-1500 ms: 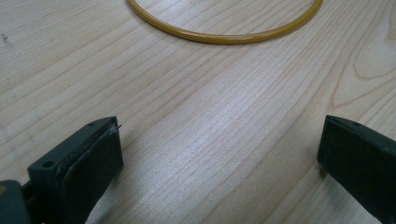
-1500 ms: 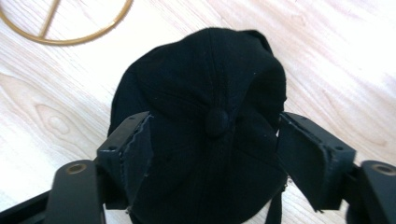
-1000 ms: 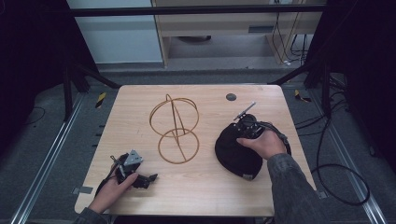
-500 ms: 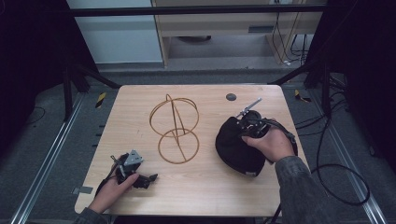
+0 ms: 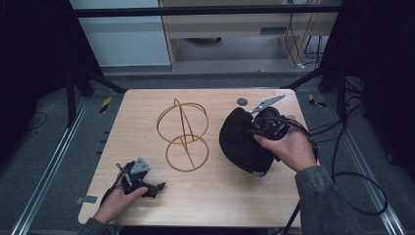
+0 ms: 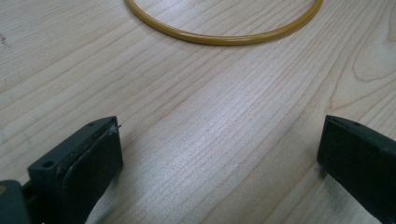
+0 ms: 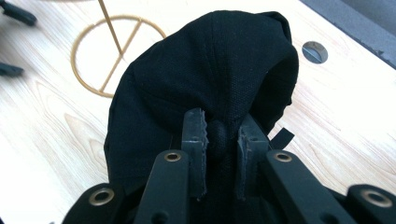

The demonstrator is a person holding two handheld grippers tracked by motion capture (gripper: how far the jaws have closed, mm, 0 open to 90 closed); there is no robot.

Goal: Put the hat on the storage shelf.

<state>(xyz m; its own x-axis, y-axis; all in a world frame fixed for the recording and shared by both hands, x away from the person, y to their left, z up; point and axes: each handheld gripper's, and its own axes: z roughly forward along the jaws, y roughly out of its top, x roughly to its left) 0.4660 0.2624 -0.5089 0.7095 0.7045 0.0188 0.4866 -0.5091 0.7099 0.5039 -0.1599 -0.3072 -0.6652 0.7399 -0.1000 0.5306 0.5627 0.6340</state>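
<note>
A black cap (image 5: pixel 241 142) (image 7: pixel 205 70) hangs bunched at the right of the wooden table (image 5: pixel 147 105). My right gripper (image 5: pixel 255 128) (image 7: pixel 222 135) is shut on a fold of its fabric, which is pinched between the two pads, and holds it raised. To the cap's left stands a gold wire stand (image 5: pixel 183 134) made of an upright hoop over a flat ring (image 7: pixel 100 51). My left gripper (image 5: pixel 155 188) (image 6: pixel 219 158) rests low at the table's front left, open, with bare wood between its jaws. The ring's near arc (image 6: pixel 224 37) lies beyond it.
A small dark round disc (image 5: pixel 242 102) (image 7: pixel 314 51) sits in the table top behind the cap. Black cables trail off the right edge to the floor. A metal frame and dark curtains surround the table.
The right gripper has closed on the cap and risen with it, so the cap now hangs taller and a little farther back. The left hand and the wire stand have not moved.
</note>
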